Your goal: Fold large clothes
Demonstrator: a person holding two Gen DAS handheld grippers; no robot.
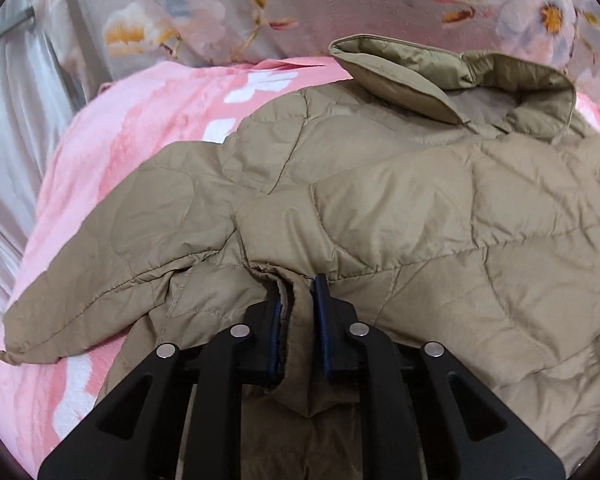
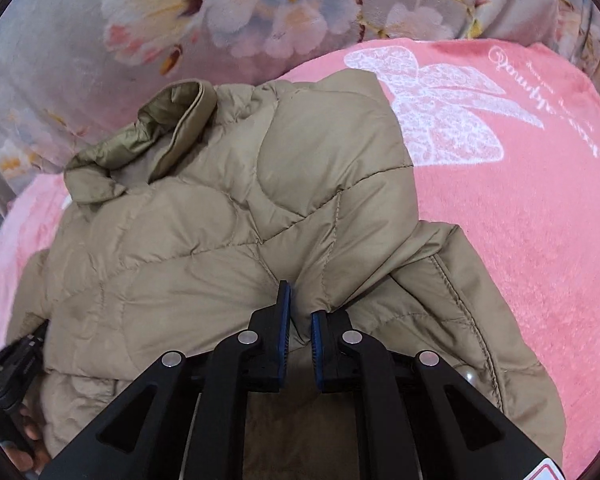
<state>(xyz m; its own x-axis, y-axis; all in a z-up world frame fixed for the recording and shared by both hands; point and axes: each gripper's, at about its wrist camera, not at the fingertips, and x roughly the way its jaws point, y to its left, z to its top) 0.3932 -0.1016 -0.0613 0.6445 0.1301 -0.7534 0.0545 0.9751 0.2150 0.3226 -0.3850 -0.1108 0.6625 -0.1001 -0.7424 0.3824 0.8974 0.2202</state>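
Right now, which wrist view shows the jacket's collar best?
The left wrist view: the collar spreads wide and unobstructed across the top of the jacket, both flaps visible. In the right wrist view the collar sits bunched toward the left, showing mainly one folded flap.

White script lettering runs along the pink blanket (image 2: 520, 208) beside its butterfly print (image 2: 440, 108), upside down and too blurred to read.

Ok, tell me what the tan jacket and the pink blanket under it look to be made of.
Tan jacket: likely thin woven nylon or polyester over padding; slight sheen, fine crinkles, stitched quilt lines with puffy panels between them.
Pink blanket: probably plush fleece; matte, fuzzy nap, with a white butterfly pattern set in the pile.
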